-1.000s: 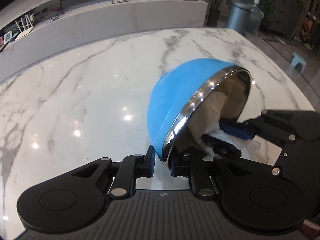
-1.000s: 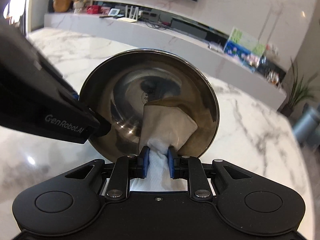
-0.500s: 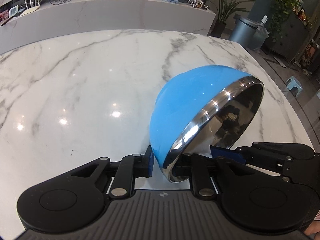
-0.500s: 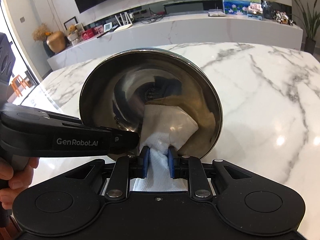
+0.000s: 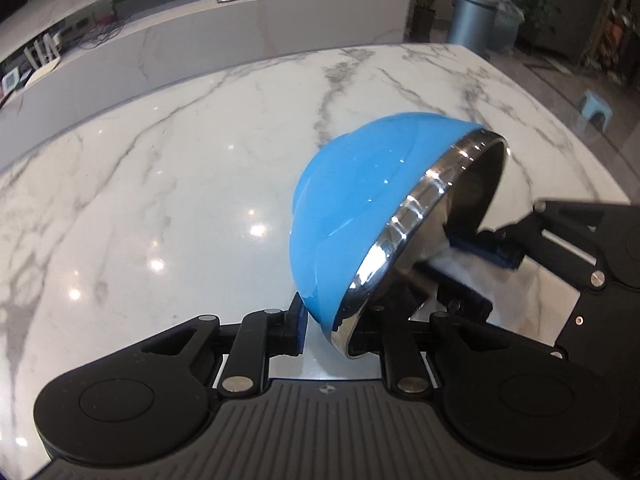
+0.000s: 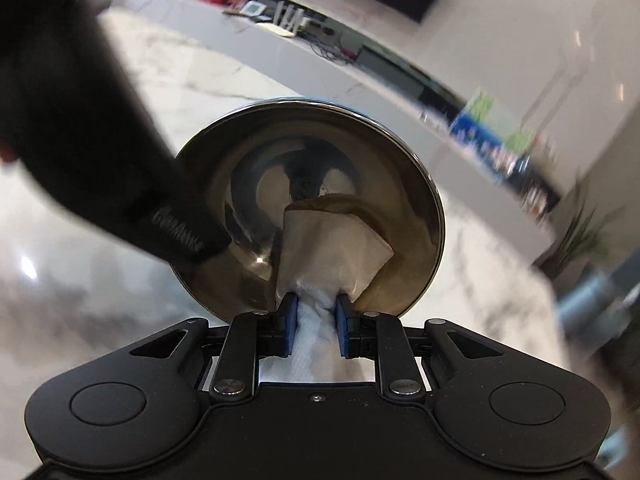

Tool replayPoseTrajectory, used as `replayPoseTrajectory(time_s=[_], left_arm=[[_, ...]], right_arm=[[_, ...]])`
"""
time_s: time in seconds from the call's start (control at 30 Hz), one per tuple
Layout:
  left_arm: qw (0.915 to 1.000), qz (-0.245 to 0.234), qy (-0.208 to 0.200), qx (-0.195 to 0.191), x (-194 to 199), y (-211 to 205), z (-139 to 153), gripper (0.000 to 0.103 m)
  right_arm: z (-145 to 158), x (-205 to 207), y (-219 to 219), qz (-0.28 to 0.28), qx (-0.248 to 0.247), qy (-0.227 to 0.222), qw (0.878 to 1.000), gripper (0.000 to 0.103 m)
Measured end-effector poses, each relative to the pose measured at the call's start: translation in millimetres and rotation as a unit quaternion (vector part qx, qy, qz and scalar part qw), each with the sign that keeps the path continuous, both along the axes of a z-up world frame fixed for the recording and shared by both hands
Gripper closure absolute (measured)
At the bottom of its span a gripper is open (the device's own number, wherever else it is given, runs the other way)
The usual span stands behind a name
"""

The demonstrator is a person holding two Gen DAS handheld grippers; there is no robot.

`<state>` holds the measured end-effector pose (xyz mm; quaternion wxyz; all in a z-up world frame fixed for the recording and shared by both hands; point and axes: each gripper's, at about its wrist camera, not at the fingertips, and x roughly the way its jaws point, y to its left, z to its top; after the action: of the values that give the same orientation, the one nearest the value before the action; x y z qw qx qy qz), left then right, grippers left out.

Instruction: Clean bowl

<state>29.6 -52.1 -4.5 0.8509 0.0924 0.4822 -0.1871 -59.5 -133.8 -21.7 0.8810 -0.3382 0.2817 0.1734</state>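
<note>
Bowl (image 5: pixel 360 200) tipped on edge, rim clamped by left gripper (image 5: pixel 332 330); right gripper (image 6: pixel 316 322) pinching tissue (image 6: pixel 328 252) inside; wipe with steady pressure, keeping rim grip firm.

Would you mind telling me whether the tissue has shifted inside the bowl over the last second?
Yes. In the right wrist view the tissue, pinched by the right gripper, now lies right of the bowl centre mark, having swept along the lower wall.

Two matte black handheld grippers. Left gripper (image 5: pixel 325 334): ribbed grey-black deck, round recessed discs on both shoulders, silver pivot screws, blue pads on slim fingers (image 5: pixel 298 328). Right gripper (image 6: pixel 316 326): same build, smooth deck, small centre screw. White, blurred lettering on left gripper's side.
</note>
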Motion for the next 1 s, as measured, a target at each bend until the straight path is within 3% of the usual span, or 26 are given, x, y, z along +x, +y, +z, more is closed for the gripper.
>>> replayPoseTrajectory(time_s=[0.1,0.3,0.5,0.57,0.67,1.0], left_arm=[[0.9999,0.008,0.000,-0.010,1,3,-1,0.087],[0.9975,0.037,-0.004,-0.061,4,13,0,0.083],[0.9948,0.061,0.000,-0.082,7,15,-6,0.083],[0.9938,0.070,0.000,-0.087,8,16,-7,0.083],[0.9923,0.079,0.003,-0.095,11,19,-8,0.083],[0.9964,0.060,-0.002,-0.060,7,10,-6,0.089]], right_arm=[[-1,3,-2,-0.007,0.018,0.008,1.000,0.085],[8,22,-27,-0.049,0.143,0.088,0.985,0.085],[13,36,-50,-0.081,0.242,0.150,0.955,0.085],[13,42,-55,-0.083,0.280,0.179,0.939,0.085],[14,45,-57,-0.087,0.306,0.197,0.927,0.085],[16,47,-50,-0.077,0.281,0.184,0.939,0.085]])
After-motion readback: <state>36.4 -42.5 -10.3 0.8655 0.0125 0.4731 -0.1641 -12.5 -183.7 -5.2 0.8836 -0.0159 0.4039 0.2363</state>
